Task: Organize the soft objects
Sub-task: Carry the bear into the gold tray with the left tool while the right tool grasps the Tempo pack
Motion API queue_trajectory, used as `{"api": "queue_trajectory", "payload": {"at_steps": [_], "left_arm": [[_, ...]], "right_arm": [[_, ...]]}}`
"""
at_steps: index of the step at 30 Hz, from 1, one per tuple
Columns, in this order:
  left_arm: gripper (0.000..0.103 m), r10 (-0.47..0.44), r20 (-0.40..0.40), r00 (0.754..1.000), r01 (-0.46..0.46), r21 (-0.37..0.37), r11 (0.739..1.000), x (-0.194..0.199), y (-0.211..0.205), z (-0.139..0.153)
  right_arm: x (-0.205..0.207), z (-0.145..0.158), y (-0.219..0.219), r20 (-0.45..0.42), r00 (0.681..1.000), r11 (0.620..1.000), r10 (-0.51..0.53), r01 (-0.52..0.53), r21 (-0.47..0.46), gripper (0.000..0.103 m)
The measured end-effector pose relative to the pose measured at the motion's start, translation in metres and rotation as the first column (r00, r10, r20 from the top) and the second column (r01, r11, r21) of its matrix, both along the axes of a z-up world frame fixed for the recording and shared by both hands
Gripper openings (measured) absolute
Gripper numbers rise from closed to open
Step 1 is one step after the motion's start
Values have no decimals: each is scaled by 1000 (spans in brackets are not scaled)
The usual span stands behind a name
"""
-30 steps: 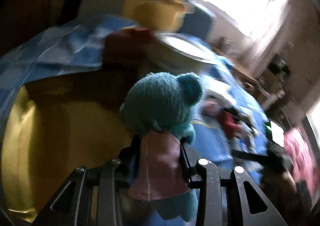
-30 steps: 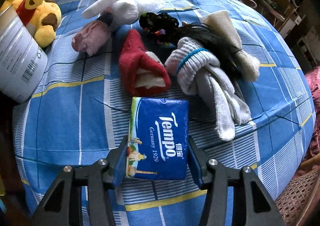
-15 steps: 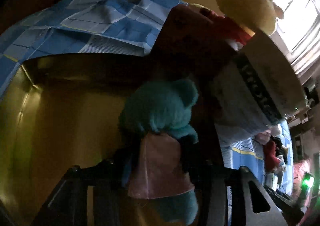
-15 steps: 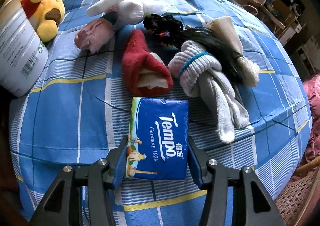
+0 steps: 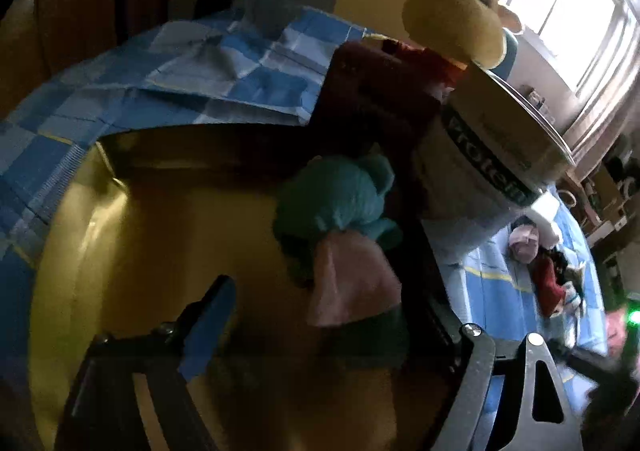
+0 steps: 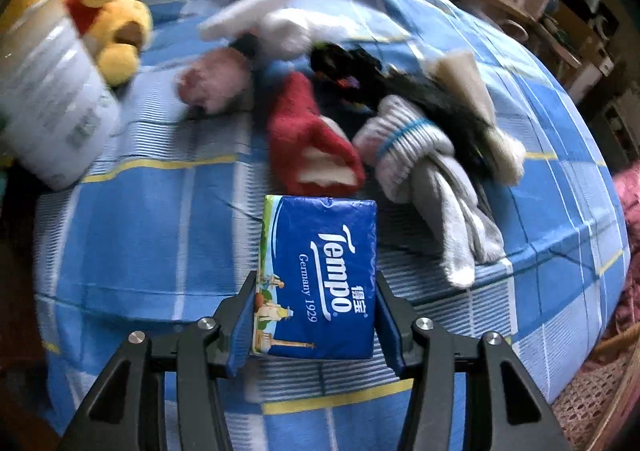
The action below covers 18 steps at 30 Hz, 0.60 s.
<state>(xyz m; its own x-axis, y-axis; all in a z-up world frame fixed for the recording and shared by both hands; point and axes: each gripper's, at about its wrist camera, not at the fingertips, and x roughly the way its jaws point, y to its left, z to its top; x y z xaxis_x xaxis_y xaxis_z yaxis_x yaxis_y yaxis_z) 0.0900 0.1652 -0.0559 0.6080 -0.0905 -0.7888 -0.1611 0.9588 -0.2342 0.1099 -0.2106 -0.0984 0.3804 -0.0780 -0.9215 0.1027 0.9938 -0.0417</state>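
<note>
In the left wrist view the left gripper [image 5: 324,315] is seen with its jaws spread wide, nothing being clamped; the teal plush bear [image 5: 340,207], dressed in a pink cloth, is seen between the fingers, toward the right one (whether it touches that finger cannot be told), over the yellow container [image 5: 120,251], whose dark rim runs at 12 o'clock. A white can [image 5: 492,155] stands at 2 o'clock of the bear, with a yellow plush bear [image 5: 452,27] behind it at 1 o'clock. In the right wrist view the right gripper [image 6: 314,315] is closed on the blue tissue pack [image 6: 320,275], which is pinched at both sides above the blue checked cloth [image 6: 152,235]; a red sock [image 6: 308,139] lies at 12 o'clock of the pack, and a knotted grey sock [image 6: 424,171] at 2 o'clock, both blurred.
</note>
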Motion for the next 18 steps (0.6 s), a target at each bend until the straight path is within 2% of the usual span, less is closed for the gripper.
{"api": "queue_trajectory", "payload": {"at_steps": [5,10,14,18], "left_arm": [[85,-12,33,999,10,41,999,-19,5,6],[85,-16,66,998,11,75,997,-32,10,15],[85,-25,97,995,15,100,995,-40,14,25],[85,-26,120,992,12,115,993,-46,18,33]], "right_arm": [[-1,28,14,48,996,997,77,-78,19,53],[20,74,35,114,980,986,162,-165,17,53],[73,105,50,142,973,983,182,-181,-21,53],[142,137,56,169,978,991,124,-113,-74,53]]}}
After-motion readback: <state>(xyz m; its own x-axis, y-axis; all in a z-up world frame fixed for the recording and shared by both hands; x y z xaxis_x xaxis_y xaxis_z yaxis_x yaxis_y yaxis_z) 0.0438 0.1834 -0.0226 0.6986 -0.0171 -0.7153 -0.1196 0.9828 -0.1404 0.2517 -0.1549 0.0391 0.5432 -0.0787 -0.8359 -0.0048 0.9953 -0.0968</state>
